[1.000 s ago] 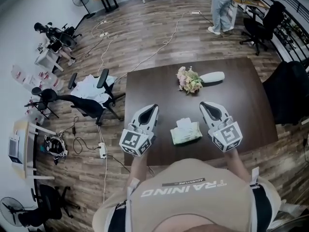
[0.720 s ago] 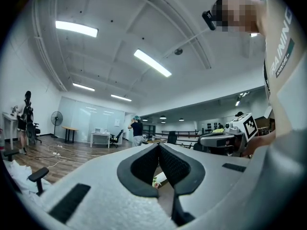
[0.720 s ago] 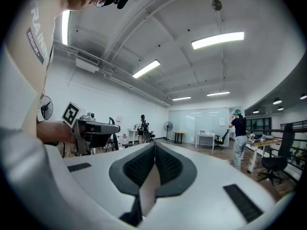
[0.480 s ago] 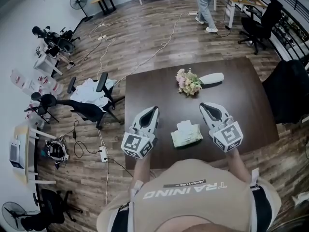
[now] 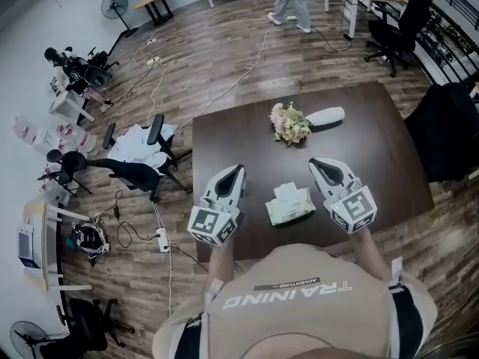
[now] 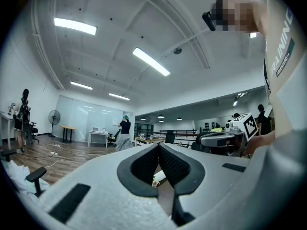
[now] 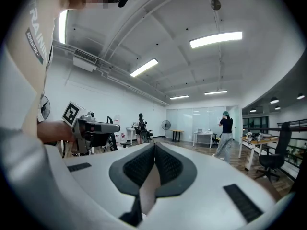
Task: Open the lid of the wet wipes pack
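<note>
Currently the left gripper [image 5: 236,170] and right gripper [image 5: 319,163] are hovering closed and empty, flanking the wipes pack [image 5: 292,208]. Its white flap [image 5: 285,193] is showing raised: open lid or pulled wipe, unclear.

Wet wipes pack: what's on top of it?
A white piece sits at the far end of the wet wipes pack; lid or wipe, too small to tell. Beneath it is hidden.

Pale green wet wipes pack [image 5: 289,206] flat on dark table [image 5: 374,148].

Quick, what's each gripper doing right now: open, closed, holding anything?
White left gripper: closed, holding nothing.
White right gripper: closed, holding nothing.
</note>
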`<state>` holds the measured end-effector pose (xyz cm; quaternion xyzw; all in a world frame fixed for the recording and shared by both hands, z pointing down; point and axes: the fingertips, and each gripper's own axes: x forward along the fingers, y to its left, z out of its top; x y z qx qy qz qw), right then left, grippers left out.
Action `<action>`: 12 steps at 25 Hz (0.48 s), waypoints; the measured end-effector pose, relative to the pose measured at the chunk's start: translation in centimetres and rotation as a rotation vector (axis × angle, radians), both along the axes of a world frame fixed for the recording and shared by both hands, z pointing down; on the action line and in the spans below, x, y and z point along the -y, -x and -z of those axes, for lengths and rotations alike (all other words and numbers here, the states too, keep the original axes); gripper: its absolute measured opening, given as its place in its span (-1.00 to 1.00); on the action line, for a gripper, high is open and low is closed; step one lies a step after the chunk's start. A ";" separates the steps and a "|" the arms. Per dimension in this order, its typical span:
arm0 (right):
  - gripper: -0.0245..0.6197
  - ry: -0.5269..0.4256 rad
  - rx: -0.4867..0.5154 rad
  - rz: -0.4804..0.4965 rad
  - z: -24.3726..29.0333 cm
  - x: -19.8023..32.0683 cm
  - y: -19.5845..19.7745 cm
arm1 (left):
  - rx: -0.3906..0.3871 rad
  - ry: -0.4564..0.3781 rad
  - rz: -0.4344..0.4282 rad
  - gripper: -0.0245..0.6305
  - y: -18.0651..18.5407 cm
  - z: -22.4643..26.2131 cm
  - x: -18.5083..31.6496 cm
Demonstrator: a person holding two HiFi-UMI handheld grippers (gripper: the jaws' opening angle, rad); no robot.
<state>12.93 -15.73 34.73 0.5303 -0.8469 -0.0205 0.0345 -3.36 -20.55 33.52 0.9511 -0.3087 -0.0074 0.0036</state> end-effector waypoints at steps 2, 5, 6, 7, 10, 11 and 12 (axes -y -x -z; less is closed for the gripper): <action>-0.88 0.001 -0.002 0.000 0.0 -0.1 0.1 | -0.005 0.003 0.005 -0.90 0.2 -0.2 -0.1; -0.88 0.005 -0.002 -0.002 -0.3 -0.4 0.1 | -0.001 0.008 0.006 -0.90 0.3 -0.5 -0.3; -0.88 0.007 0.000 -0.004 -0.4 -0.5 0.1 | 0.002 0.010 0.005 -0.90 0.4 -0.6 -0.5; -0.88 0.008 0.004 -0.007 -0.5 -0.6 0.2 | 0.005 0.012 0.004 -0.90 0.5 -0.7 -0.6; -0.88 0.010 0.009 -0.010 -0.6 -0.9 0.5 | 0.009 0.017 0.004 -0.90 0.8 -0.9 -1.1; -0.88 0.011 0.009 -0.009 -0.6 -1.0 0.5 | 0.009 0.020 0.004 -0.90 0.8 -0.9 -1.2; -0.88 0.011 0.010 -0.008 -0.6 -1.1 0.6 | 0.010 0.022 0.003 -0.90 0.8 -1.0 -1.4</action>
